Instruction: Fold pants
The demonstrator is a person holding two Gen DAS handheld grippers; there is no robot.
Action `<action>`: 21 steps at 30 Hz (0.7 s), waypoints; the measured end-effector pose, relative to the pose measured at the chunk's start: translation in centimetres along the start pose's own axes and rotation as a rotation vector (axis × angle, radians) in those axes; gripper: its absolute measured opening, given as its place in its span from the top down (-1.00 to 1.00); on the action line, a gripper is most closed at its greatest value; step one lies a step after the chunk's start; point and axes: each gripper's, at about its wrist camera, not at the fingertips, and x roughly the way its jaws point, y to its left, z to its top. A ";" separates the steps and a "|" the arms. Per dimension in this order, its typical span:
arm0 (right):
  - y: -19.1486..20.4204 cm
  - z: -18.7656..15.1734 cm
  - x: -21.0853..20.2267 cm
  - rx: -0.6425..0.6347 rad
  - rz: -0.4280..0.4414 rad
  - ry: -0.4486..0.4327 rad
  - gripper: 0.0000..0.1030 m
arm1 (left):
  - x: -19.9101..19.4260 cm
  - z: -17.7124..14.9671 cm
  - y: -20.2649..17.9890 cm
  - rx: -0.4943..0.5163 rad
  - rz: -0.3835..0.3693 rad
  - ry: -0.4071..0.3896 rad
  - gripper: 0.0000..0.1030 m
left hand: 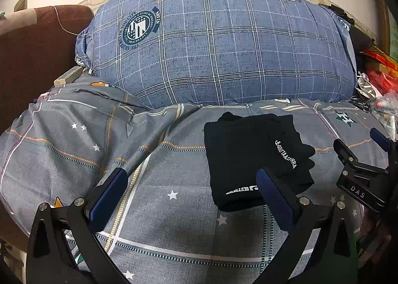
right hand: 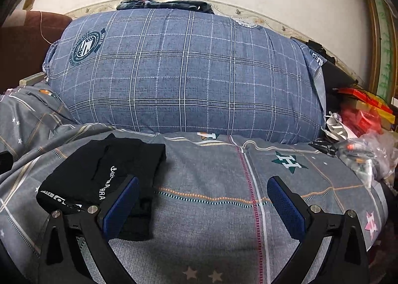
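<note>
Left wrist view shows the black soft-knit pants with white lettering lying folded into a compact stack on the grey star-patterned bed cover, in front of the blue plaid pillow. The left tool is spread wide and holds nothing; the right tool is likewise wide open and empty, just beside the stack. The fabric appears light, limp and non-slippery; layers will likely shift if lifted by one edge. Recommended hold: pinch all layers at the thick folded edge.
</note>
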 end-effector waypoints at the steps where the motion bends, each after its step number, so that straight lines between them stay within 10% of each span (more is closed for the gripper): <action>1: 0.0 0.0 0.0 0.000 0.000 0.000 -0.99 | 0.0 0.0 0.0 -0.001 0.002 -0.002 -1.00; 21: -0.4 -0.2 0.4 0.016 -0.010 0.024 -0.99 | 0.4 -0.1 0.7 -0.018 0.020 0.008 -1.00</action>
